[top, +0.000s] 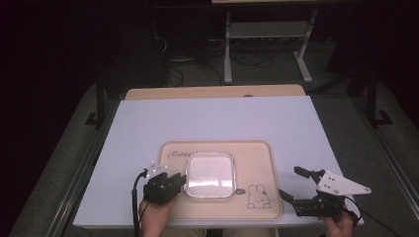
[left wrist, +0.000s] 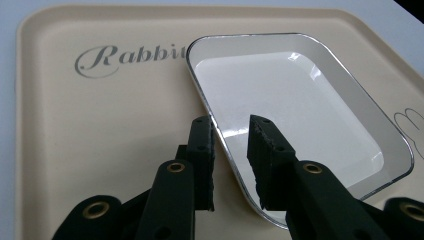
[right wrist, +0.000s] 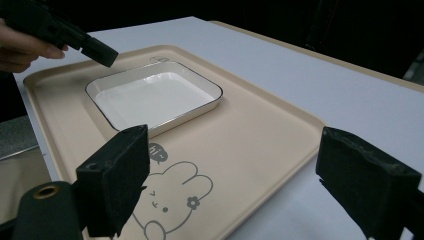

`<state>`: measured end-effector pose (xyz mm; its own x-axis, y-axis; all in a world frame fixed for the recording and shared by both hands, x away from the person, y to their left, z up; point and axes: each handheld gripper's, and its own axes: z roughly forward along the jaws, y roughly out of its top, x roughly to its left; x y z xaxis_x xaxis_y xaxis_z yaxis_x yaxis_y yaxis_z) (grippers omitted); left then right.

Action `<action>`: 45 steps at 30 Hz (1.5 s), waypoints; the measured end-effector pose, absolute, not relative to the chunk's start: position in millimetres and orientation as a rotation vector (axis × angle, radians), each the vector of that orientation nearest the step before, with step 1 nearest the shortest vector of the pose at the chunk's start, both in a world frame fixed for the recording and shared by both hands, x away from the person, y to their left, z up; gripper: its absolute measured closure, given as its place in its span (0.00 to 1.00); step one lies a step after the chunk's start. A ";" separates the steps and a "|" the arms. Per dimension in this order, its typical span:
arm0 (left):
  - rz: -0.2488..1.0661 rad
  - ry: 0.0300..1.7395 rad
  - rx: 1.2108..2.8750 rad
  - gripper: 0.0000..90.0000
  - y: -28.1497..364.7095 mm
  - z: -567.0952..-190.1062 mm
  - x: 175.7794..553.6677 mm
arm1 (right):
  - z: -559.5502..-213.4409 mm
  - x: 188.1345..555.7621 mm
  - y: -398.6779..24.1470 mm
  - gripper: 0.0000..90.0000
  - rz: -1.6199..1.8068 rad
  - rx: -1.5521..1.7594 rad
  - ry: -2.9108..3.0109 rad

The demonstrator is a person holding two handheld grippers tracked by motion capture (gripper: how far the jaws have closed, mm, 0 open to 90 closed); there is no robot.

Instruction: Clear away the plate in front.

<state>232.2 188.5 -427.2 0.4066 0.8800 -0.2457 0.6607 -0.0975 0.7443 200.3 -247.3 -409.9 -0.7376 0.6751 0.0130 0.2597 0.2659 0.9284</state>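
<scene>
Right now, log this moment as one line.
left tool: astride white dish rim, jaws apart | right tool: open, empty | dish on beige tray

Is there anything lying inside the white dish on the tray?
No, the white dish is bare inside, as the left gripper view shows.

Left hand-held gripper [left wrist: 231,131] straddles the white dish [left wrist: 300,110] rim, pads apart.
</scene>
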 end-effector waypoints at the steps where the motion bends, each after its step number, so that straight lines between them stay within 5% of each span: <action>1: 0.340 1.316 1.839 0.80 188.2 -425.7 232.7 | -410.1 200.6 -247.1 0.15 1.466 0.848 2.157; 45: 0.326 0.865 1.913 0.64 229.5 -387.9 249.2 | -412.2 204.7 -247.2 0.15 1.424 0.888 2.159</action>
